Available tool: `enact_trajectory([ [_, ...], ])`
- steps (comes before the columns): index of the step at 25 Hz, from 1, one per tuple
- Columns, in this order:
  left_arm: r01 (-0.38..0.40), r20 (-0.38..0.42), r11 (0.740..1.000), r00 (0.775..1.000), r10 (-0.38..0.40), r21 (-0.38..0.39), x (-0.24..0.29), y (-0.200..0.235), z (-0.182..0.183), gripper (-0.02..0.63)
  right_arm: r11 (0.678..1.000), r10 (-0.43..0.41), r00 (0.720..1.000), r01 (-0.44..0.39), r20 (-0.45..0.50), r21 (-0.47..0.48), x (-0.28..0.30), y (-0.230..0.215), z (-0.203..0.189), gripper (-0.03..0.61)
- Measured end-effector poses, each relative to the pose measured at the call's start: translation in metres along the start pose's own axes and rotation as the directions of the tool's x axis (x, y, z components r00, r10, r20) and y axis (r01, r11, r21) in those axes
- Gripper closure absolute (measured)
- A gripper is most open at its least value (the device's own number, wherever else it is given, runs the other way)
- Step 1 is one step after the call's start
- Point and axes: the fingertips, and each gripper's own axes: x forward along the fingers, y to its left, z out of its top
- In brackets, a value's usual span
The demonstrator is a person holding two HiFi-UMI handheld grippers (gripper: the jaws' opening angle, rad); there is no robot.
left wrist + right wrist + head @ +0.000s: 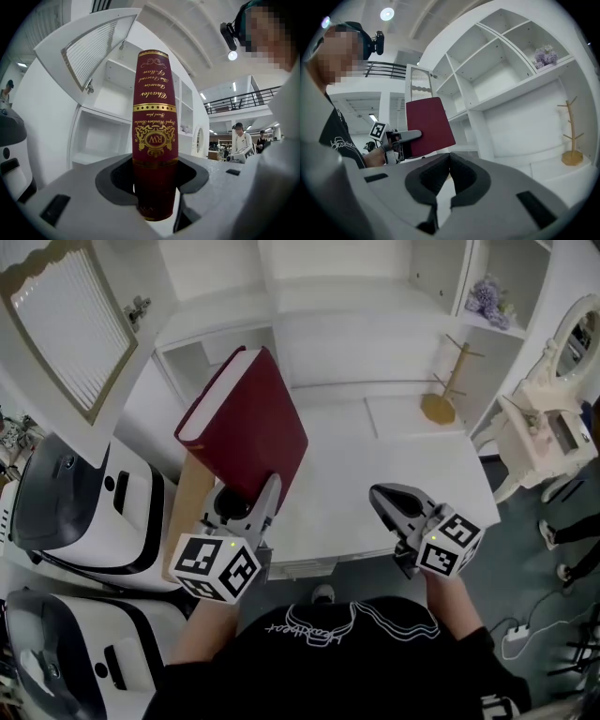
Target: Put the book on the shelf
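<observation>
Holding thick dark-red hardback book [246, 418] upright by its lower end in left gripper [246, 502], jaws wide, clamped on it, in the air in front of white shelf unit [211, 348]. Right gripper [384, 495] closed, empty. Risk: with a one-end grip the tall book may pivot or slip, and its top could clip the open louvred door [66, 324].

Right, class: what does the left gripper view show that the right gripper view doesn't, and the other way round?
Only the left gripper view: the gold-lettered spine of the red book, clamped upright between the jaws of the left hand-held gripper.

Only the right gripper view: the right hand-held gripper, shut with nothing in it, the purple flowers and a wooden stand.

Both: the red book, the white shelves and the louvred door.
</observation>
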Motion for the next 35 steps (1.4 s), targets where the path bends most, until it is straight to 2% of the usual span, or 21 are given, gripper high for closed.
enact_trajectory([
  [6, -0.024, 0.035, 1.000, 0.999, 0.023, 0.014, 0.033, 0.035, 0.034, 0.410, 0.999, 0.016, 1.000, -0.017, -0.007, -0.031, 0.049, -0.023, 0.016, 0.572],
  [9, -0.063, 0.049, 0.997, 0.997, 0.062, 0.034, 0.044, 0.051, 0.050, 0.410, 0.998, 0.009, 1.000, -0.011, -0.026, -0.055, 0.067, -0.033, 0.015, 0.574],
  [13, -0.072, 0.078, 0.995, 0.995, 0.066, 0.071, 0.060, 0.061, 0.077, 0.410, 0.998, 0.020, 0.999, -0.022, -0.049, -0.059, 0.083, -0.043, 0.009, 0.572],
  [17, -0.089, 0.100, 0.988, 0.992, 0.077, 0.123, 0.078, 0.069, 0.104, 0.410, 0.998, 0.020, 0.998, -0.024, -0.053, -0.062, 0.089, -0.057, 0.014, 0.573],
  [30, -0.208, 0.180, 0.967, 0.967, 0.180, 0.149, 0.119, 0.087, 0.175, 0.410, 0.993, 0.089, 0.994, -0.093, -0.060, -0.066, 0.093, -0.105, 0.044, 0.573],
  [35, -0.214, 0.182, 0.962, 0.966, 0.182, 0.171, 0.128, 0.083, 0.194, 0.410, 0.990, 0.128, 0.990, -0.132, -0.062, -0.059, 0.093, -0.113, 0.051, 0.572],
])
